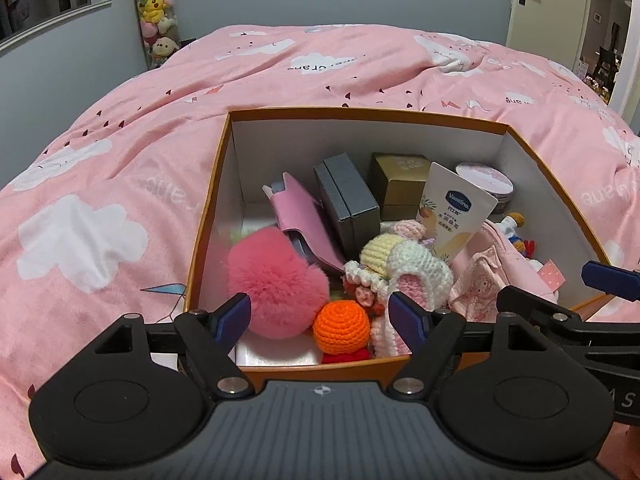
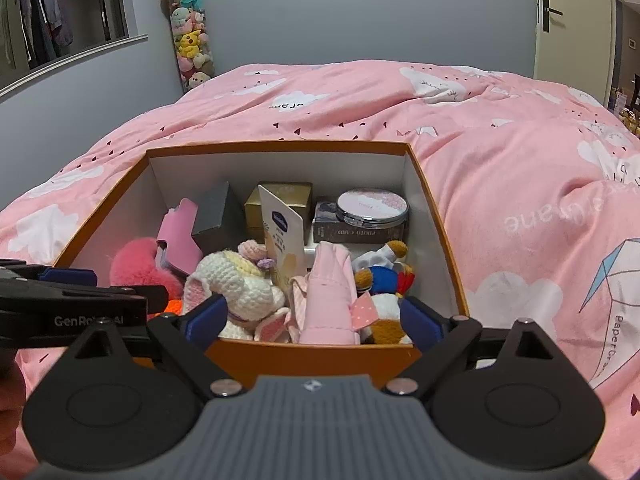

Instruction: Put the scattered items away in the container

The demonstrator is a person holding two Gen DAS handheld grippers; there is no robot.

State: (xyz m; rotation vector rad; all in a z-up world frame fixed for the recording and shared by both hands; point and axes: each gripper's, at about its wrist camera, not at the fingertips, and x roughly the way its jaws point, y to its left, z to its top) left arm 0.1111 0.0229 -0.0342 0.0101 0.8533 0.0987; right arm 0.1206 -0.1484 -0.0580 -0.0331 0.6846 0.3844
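Note:
An orange box (image 1: 360, 114) with white inner walls sits on the bed, filled with items. Inside are a pink pompom (image 1: 276, 284), an orange crochet ball (image 1: 341, 326), a crochet bunny (image 1: 416, 268), a Vaseline tube (image 1: 452, 212), a grey box (image 1: 348, 200) and a round tin (image 1: 486, 182). My left gripper (image 1: 320, 316) hangs open over the box's near left part, gripping nothing. In the right wrist view the same box (image 2: 280, 146) holds a pink cloth (image 2: 330, 292) and a small doll (image 2: 384, 272). My right gripper (image 2: 314, 318) stands open over its near edge, empty.
A pink duvet (image 1: 120, 200) with white clouds covers the bed around the box. A tall clear tube of plush toys (image 2: 190, 40) stands at the far wall. A door (image 2: 572, 20) is at the far right, a window (image 2: 60, 20) at the left.

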